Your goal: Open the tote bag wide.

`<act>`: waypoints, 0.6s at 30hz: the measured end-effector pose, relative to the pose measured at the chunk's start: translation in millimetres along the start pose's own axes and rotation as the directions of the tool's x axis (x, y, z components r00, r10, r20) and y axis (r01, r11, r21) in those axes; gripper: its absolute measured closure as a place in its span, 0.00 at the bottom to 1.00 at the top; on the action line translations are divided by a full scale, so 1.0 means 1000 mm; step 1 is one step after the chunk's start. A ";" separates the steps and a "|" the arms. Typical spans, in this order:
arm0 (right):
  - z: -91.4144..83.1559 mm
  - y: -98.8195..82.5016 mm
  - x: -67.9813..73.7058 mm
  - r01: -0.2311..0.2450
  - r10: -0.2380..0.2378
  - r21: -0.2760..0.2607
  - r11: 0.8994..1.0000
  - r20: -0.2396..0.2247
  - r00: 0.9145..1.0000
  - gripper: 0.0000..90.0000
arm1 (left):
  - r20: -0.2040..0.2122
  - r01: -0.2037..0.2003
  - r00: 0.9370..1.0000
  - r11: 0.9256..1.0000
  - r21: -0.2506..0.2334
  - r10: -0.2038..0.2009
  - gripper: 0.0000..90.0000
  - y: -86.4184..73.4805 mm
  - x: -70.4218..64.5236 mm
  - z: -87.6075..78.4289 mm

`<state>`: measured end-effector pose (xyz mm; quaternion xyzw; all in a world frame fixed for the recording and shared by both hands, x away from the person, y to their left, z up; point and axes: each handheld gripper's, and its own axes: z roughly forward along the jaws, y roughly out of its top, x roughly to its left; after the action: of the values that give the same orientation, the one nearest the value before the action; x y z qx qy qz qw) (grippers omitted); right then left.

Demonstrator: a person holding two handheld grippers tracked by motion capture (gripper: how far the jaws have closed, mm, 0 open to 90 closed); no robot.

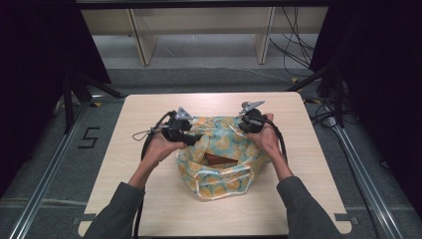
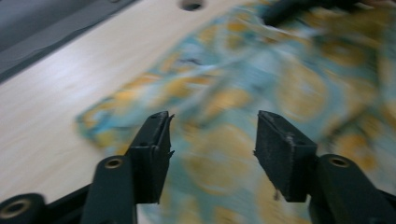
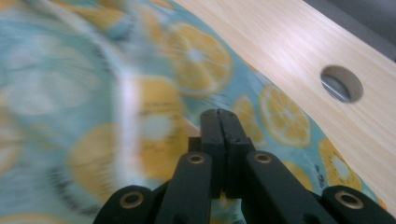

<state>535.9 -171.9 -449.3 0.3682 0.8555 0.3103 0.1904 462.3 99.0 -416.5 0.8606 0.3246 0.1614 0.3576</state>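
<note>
Left gripper (image 2: 212, 135): jaws stand well apart, hovering over the printed fabric of the bag (image 1: 219, 157), nothing between them. Right gripper (image 3: 219, 123): jaws pressed together; whether a fold of cloth is pinched between them cannot be told from the right gripper view.

Bag: teal cloth with an orange-slice print, lying near the middle of the table (image 1: 149, 199). Mouth gapes toward the top; something brown (image 1: 216, 159) shows inside. Handles lie slack at the near edge.

Position, high view: left gripper (image 1: 180, 130) at the bag's far left rim, right gripper (image 1: 250, 122) at its far right rim.

Progress, judged: the bag is partly spread open. Remaining: a firm grip on the left rim, then widening the mouth or dealing with the contents.
</note>
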 end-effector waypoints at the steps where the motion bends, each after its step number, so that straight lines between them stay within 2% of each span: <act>1: 0.000 0.000 0.000 0.000 0.000 0.000 1.000 0.000 1.000 1.00 | 0.000 0.000 1.000 1.000 0.000 0.000 0.41 0.000 0.000 0.000; 3: 0.004 -0.004 -0.008 -0.002 0.002 0.049 0.999 0.011 1.000 1.00 | 0.042 -0.009 0.999 0.995 0.095 0.005 0.38 -0.015 -0.009 0.026; 5: 0.003 -0.004 -0.009 0.003 -0.003 0.054 0.999 0.010 1.000 1.00 | 0.049 -0.011 0.999 0.994 0.112 0.006 0.36 -0.017 -0.010 0.030; 6: 0.003 -0.004 -0.008 -0.012 0.012 0.029 1.000 0.017 1.000 1.00 | 0.044 -0.018 0.999 0.991 0.135 0.012 0.37 -0.021 -0.008 0.034; 7: -0.001 -0.003 -0.008 -0.018 0.018 0.012 1.000 0.009 1.000 1.00 | 0.037 -0.017 0.999 0.991 0.136 0.012 0.44 -0.024 -0.007 0.037; 8: -0.006 -0.001 -0.008 -0.046 0.046 0.000 0.999 -0.001 0.999 0.98 | 0.052 -0.025 0.998 0.990 0.137 0.018 0.57 -0.026 -0.005 0.037; 10: -0.019 0.003 -0.011 -0.029 0.028 -0.040 0.999 -0.006 1.000 0.93 | 0.067 -0.054 0.997 0.993 0.106 0.047 0.81 -0.027 -0.003 0.034; 11: -0.022 0.004 -0.011 -0.035 0.034 -0.086 0.996 -0.008 0.999 0.91 | 0.069 -0.068 0.996 0.993 0.094 0.061 0.91 -0.027 -0.002 0.032; 12: -0.028 0.006 -0.011 -0.045 0.043 -0.098 0.994 -0.016 0.999 0.89 | 0.061 -0.078 0.995 0.994 0.081 0.073 0.95 -0.026 -0.001 0.028; 14: -0.045 0.010 -0.010 -0.070 0.062 -0.125 0.990 -0.065 0.996 0.82 | 0.058 -0.064 0.996 0.997 0.043 0.062 0.98 -0.022 0.005 0.017; 15: -0.053 0.011 -0.007 -0.058 0.048 -0.155 0.986 -0.071 0.996 0.80 | 0.053 -0.058 0.997 0.998 0.019 0.057 0.99 -0.020 0.008 0.013; 16: -0.061 0.011 -0.004 -0.057 0.043 -0.161 0.985 -0.090 0.995 0.77 | 0.035 -0.056 0.998 0.998 -0.005 0.056 0.99 -0.016 0.014 0.006; 17: -0.069 0.011 0.000 -0.061 0.040 -0.197 0.978 -0.109 0.993 0.76 | 0.024 -0.044 0.999 0.999 -0.013 0.044 0.99 -0.013 0.017 0.001; 18: -0.073 0.011 0.004 -0.079 0.053 -0.211 0.974 -0.126 0.991 0.75 | 0.022 -0.018 1.000 0.999 -0.032 0.019 0.99 -0.010 0.021 -0.003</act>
<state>498.4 -191.1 -388.5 0.3542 0.8141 0.4288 0.1672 471.4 119.8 -421.1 0.8596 0.3101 0.1602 0.3732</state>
